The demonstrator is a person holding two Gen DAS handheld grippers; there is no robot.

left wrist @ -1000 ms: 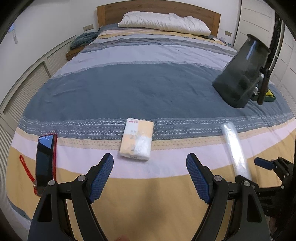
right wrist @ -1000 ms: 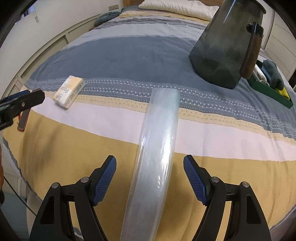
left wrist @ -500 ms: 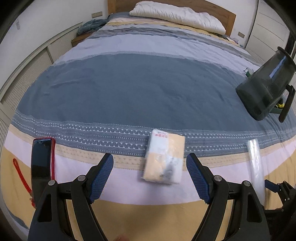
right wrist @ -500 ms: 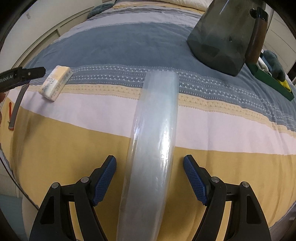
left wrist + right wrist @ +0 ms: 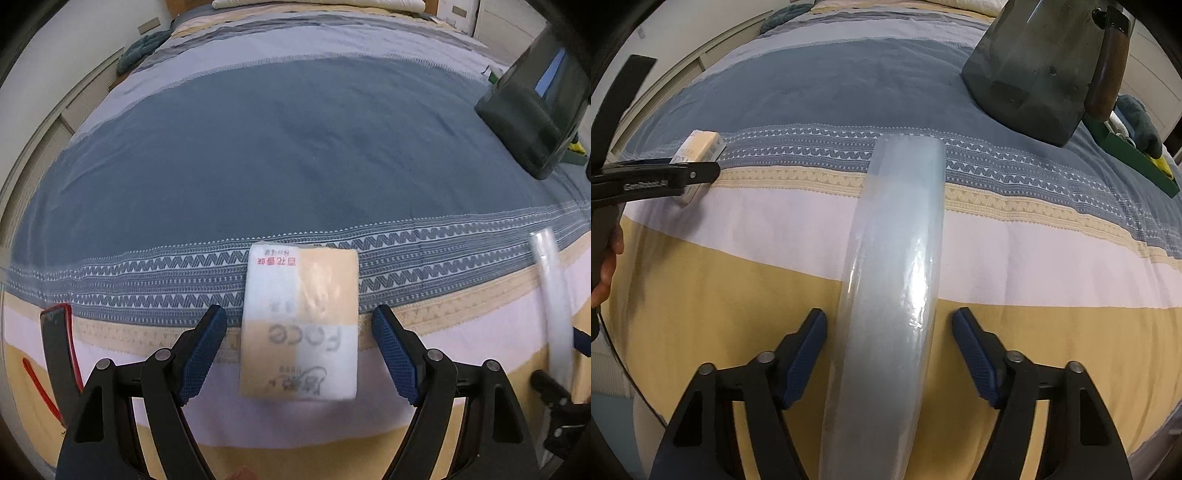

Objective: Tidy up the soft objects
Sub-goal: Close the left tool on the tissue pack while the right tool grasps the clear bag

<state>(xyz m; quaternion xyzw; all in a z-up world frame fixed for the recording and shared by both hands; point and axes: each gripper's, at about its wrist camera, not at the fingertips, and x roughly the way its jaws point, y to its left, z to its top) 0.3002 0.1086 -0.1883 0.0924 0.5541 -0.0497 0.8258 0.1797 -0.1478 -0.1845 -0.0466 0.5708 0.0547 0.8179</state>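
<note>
The soft rectangular peach-and-white plastic-wrapped tissue pack (image 5: 299, 325) lies on the striped woven bedspread (image 5: 258, 166) between the left gripper (image 5: 297, 350)'s wide-spread, untouching pads. The long translucent plastic-film roll (image 5: 897, 277), its near end cut off, lies between the right gripper (image 5: 889, 354)'s closing jaws, not yet pressed.

Both wrist views look steeply down, close over the striped bed (image 5: 258, 166); each shows the tissue pack (image 5: 301, 325) and plastic roll (image 5: 894, 277).

Black gripper (image 5: 299, 352), seemingly blue-padded jaws
</note>
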